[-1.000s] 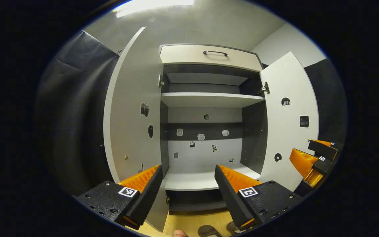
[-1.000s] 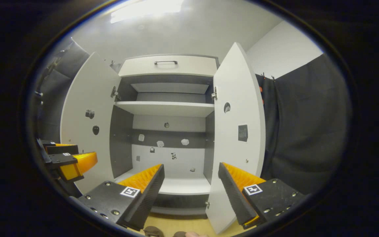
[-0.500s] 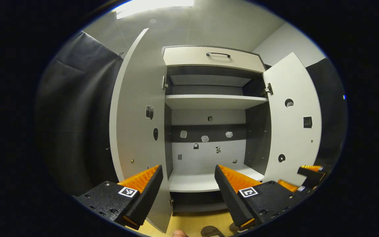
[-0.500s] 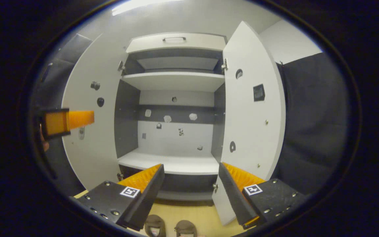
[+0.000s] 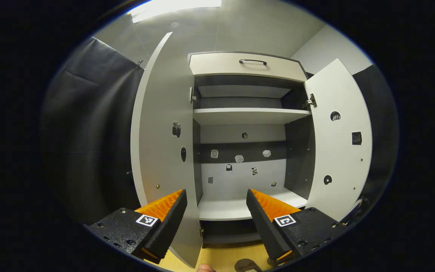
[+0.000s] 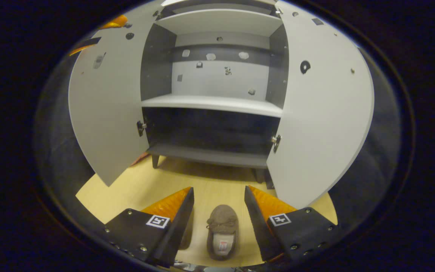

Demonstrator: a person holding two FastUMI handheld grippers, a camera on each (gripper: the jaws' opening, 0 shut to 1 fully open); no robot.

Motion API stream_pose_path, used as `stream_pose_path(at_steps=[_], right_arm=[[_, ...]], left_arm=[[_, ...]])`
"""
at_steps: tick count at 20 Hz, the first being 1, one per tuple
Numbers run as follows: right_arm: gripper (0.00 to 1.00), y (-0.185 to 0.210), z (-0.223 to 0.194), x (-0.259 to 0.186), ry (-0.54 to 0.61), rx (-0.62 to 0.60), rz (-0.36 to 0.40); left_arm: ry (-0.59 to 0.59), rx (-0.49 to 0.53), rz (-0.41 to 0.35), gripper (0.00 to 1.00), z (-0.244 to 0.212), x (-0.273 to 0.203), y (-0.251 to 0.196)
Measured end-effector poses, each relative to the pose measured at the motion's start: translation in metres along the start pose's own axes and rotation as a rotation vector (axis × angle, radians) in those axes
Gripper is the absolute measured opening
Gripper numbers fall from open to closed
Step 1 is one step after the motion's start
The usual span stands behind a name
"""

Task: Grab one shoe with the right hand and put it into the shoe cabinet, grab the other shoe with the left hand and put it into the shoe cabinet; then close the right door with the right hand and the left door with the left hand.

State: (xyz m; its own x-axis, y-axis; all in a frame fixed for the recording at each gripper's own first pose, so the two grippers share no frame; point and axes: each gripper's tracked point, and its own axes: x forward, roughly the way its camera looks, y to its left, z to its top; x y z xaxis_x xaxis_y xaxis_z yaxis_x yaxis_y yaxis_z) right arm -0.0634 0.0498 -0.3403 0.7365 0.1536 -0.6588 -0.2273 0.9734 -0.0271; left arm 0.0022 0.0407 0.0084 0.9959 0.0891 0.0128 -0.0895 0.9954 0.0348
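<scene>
Right gripper (image 6: 217, 204) spread wide, empty, poised over shoe (image 6: 222, 231) on floor (image 6: 134, 185) before cabinet (image 6: 212, 104). Left gripper (image 5: 214, 211) spread, idle. Risk: fingers nudge second shoe (image 6: 184, 236), partly hidden.

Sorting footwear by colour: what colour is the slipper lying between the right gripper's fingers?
The fuzzy moccasin-style slipper is brown with a pale lining, best seen in the right gripper view.

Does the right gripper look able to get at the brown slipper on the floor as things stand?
Probably yes. The right gripper is open, and the brown slipper lies on the floor between its fingers, with nothing seen between them. Both cabinet doors stand farther back.
</scene>
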Motion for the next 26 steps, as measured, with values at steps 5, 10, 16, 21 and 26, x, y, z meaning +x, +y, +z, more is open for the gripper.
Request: stream_pose_path(at_steps=[5, 10, 16, 21, 26], right_arm=[[0.81, 0.014, -0.102, 0.024, 0.246, 0.002, 0.05], [0.65, 0.02, -0.161, 0.043, 0.366, -0.022, 0.072], [0.66, 0.023, -0.192, 0.066, 0.402, -0.114, 0.071], [0.51, 0.005, -0.187, 0.073, 0.382, -0.222, 0.008], [0.04, 0.006, -0.193, 0.076, 0.399, -0.248, -0.019]], left_arm=[[-0.001, 0.005, 0.024, 0.96, 0.001, 0.0, 0.011], [0.006, 0.014, 0.057, 0.96, -0.001, -0.001, 0.026], [0.017, 0.005, 0.071, 0.95, -0.005, 0.0, 0.033], [0.014, 0.01, 0.076, 0.94, -0.004, 0.001, 0.033], [0.012, 0.009, 0.08, 0.94, -0.003, 0.003, 0.033]])
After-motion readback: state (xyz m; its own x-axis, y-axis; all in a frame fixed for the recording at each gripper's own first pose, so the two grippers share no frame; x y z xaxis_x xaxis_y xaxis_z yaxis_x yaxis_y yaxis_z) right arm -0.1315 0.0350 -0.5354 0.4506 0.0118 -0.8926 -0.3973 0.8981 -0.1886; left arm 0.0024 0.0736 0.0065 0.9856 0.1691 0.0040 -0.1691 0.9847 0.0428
